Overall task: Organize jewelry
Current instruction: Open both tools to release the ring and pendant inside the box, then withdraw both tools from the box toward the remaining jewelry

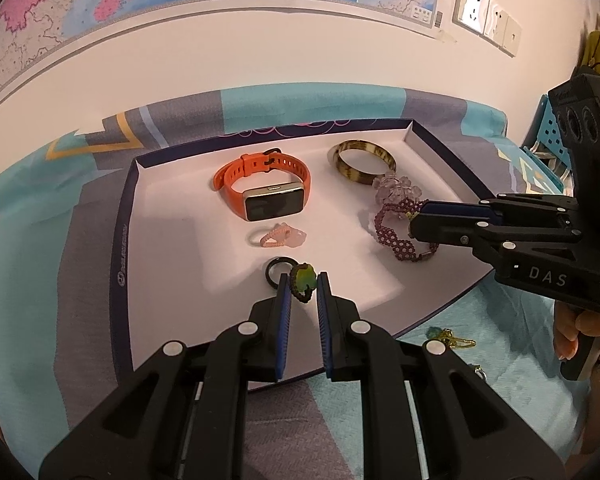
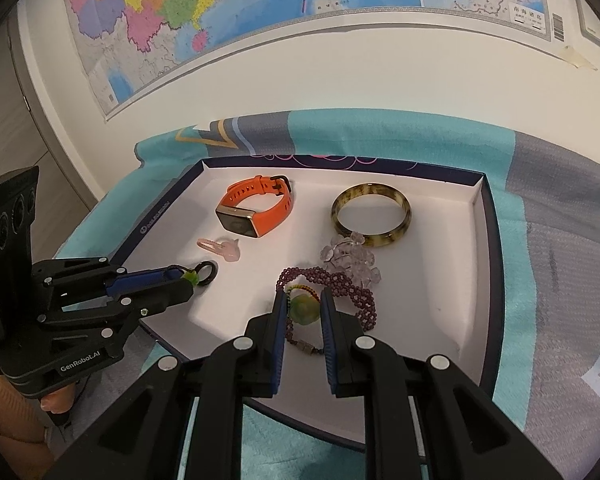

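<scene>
From the left wrist camera, a shallow white tray with a dark blue rim lies on a counter under a teal and grey cloth. Above it is a cream wall with a big map at the upper left and white wall sockets at the upper right. In the tray sit an orange smart band, a brown mottled bangle, a pink charm and a black ring. The left tongs at the bottom are narrow and pinch a green charm just beside the black ring. The right tongs reach in from the right over a purple bead bracelet.

From the right wrist camera, the same tray fills the middle, with the map across the top. The right tongs are narrow and grip a green jade pendant on a coloured cord, over the purple bracelet. A clear crystal cluster touches the bangle.
</scene>
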A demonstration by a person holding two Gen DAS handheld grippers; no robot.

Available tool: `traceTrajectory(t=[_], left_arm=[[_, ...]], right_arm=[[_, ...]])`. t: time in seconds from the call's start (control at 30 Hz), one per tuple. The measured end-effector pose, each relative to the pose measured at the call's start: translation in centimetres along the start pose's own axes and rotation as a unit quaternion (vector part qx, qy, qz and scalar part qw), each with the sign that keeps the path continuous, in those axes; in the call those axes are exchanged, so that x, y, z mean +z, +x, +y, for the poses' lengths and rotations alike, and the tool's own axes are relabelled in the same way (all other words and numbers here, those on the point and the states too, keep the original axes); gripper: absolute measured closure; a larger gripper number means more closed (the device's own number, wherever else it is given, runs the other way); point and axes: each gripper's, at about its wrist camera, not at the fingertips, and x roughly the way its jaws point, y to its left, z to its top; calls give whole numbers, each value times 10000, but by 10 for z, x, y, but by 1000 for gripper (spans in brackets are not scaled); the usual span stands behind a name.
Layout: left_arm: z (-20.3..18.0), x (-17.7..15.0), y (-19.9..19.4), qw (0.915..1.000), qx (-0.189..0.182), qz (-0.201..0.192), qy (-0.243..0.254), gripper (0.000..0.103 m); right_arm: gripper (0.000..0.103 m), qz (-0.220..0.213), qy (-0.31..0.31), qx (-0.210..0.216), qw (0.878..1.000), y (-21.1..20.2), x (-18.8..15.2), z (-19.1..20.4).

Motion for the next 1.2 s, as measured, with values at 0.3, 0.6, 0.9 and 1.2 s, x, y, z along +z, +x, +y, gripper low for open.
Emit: traceTrajectory(t=[0.3,0.6,0.9,1.2], left_arm=[[2,-1,8,9999,17,109,-35,89],[1,-4,-7,9999,42,-108,11,83],[-30,-25,-53,9958,-384,-546,630,77],[-57,-49,-50,9917,-637,-304,1074,75]], right_arm=[[88,72,1,-49,10000,7,1,1],[84,-86,36,-32,10000,-7,-3,-1],[80,-228,-281,225,9991,-48,-29,16],[76,276,-535,254,9979,-51,-76,34]])
